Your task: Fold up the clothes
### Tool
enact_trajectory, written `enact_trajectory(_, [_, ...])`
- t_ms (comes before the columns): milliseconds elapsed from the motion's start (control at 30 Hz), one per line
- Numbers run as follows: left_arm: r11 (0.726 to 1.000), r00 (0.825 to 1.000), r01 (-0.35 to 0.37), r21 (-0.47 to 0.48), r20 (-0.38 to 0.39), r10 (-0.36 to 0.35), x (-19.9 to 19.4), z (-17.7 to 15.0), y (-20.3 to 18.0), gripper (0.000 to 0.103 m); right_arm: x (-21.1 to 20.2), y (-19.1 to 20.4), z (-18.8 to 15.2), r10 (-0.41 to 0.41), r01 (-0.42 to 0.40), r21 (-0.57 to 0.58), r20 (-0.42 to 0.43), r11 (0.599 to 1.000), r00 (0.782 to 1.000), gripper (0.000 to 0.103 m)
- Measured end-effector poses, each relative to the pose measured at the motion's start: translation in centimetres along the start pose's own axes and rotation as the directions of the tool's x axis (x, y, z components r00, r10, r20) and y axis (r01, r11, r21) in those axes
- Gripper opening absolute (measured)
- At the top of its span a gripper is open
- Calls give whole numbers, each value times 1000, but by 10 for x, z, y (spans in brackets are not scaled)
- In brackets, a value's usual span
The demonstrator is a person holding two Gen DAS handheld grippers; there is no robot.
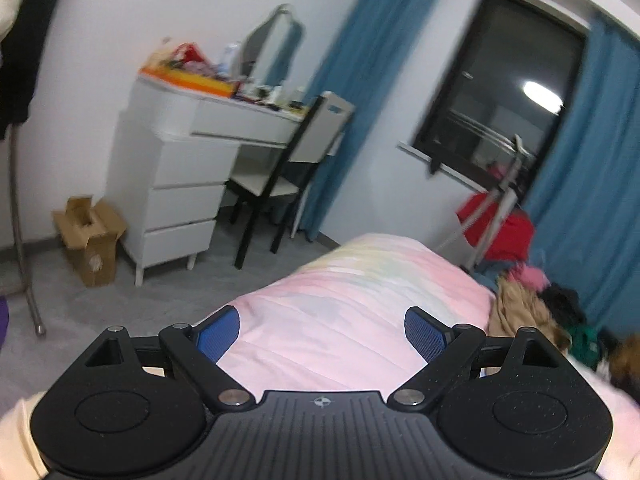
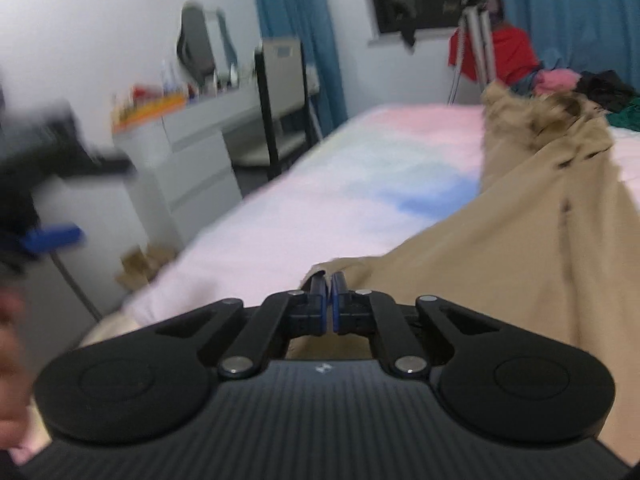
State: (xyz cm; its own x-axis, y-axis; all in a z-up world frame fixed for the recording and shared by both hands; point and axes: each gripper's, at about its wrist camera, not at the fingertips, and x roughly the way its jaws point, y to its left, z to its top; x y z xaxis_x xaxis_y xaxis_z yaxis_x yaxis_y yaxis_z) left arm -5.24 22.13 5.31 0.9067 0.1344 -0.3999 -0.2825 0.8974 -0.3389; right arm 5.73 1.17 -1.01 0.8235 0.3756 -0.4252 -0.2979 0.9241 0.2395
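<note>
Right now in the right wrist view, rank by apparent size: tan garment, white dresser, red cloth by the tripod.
1. tan garment, largest, though nearness to the camera inflates it; the right tongs pinch its edge.
2. white dresser.
3. red cloth, smallest and farthest.

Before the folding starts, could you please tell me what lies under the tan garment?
The tan garment lies on the pink bedspread; the right gripper pinches its edge. Anything else beneath is covered.
</note>
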Motion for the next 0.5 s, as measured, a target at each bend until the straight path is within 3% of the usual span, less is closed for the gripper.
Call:
enact_trajectory(167, [990, 996, 93, 103, -11, -92, -8, -12, -33, 91, -83, -38, 8, -19, 3, 115, 135, 993, 991, 6])
enact_trajectory(267, [967, 984, 176, 184, -61, -168, -13, -26, -56, 91, -119, -67, -3, -65, 37, 215, 122, 976, 990, 6])
enact_trajectory(333, [940, 967, 249, 233, -112, -228, -16, -39, -71, 91, -136, -83, -13, -87, 59, 271, 95, 961, 992, 6])
enact_trajectory(400, [892, 933, 349, 286, -194, -303, -17, -53, -89, 91, -145, -100, -22, -103, 78, 324, 59, 943, 993, 6])
enact_trajectory(500, [775, 848, 515, 366, -351, -398, -19, -79, -116, 91, -154, -117, -33, -105, 91, 382, 16, 920, 994, 6])
